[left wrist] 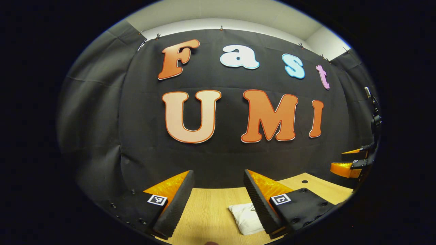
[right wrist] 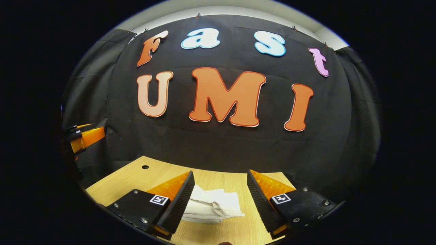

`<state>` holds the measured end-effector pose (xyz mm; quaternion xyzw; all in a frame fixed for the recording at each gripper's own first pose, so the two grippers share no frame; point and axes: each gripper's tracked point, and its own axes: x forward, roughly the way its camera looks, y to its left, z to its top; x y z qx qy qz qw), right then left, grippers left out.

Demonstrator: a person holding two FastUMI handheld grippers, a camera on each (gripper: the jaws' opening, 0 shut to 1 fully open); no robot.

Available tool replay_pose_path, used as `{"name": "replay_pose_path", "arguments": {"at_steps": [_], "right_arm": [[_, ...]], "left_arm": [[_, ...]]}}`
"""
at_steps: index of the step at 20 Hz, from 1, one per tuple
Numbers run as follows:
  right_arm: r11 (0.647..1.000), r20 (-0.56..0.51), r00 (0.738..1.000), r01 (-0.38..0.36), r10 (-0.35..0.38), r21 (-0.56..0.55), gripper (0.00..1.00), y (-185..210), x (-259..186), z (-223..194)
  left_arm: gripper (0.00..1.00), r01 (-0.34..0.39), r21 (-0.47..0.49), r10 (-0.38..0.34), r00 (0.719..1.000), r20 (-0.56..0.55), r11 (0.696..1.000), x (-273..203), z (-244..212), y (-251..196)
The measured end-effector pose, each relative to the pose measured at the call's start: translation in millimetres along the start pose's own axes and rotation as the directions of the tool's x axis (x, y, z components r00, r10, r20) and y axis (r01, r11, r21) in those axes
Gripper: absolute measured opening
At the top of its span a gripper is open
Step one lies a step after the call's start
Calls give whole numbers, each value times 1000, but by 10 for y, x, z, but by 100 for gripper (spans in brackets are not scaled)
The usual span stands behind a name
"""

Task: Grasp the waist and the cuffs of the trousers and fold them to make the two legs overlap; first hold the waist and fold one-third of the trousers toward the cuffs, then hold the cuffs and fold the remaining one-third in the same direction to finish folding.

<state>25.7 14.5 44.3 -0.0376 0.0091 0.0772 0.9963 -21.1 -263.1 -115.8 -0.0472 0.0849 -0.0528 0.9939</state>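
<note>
The white trousers [right wrist: 213, 206] lie as a compact folded bundle on the tabletop [right wrist: 129, 178], so the folding looks finished, with the left tongs [left wrist: 216, 200] and right tongs [right wrist: 218, 200] both spread, raised above it and gripping nothing.

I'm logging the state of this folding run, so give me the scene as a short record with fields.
garment: white trousers, lying in a compact folded bundle
surface: wooden table, with a small round hole near its far edge
left gripper: open, held above the table, touching nothing
right gripper: open, held above the table, trousers seen between its fingers but not gripped
task state: trousers look already folded; neither gripper holds cloth
backdrop: black cloth wall
</note>
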Motion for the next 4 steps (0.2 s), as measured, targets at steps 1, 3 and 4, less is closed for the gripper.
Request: {"name": "replay_pose_path", "arguments": {"at_steps": [1, 3, 4], "right_arm": [[1000, -4, 1000, 4, -4, 0, 94, -10, 1, -11], [1000, -2, 1000, 9, -9, 1, 94, -14, -1, -6], [1000, 2, 1000, 12, -12, 0, 94, -23, -7, 3]], "left_arm": [[95, 0, 0, 0, 1000, 3, 1000, 12, 13, 4], [95, -5, 4, 5, 1000, 12, 1000, 3, 35, 20], [95, -8, 6, 8, 1000, 18, 1000, -19, 41, 32]]}}
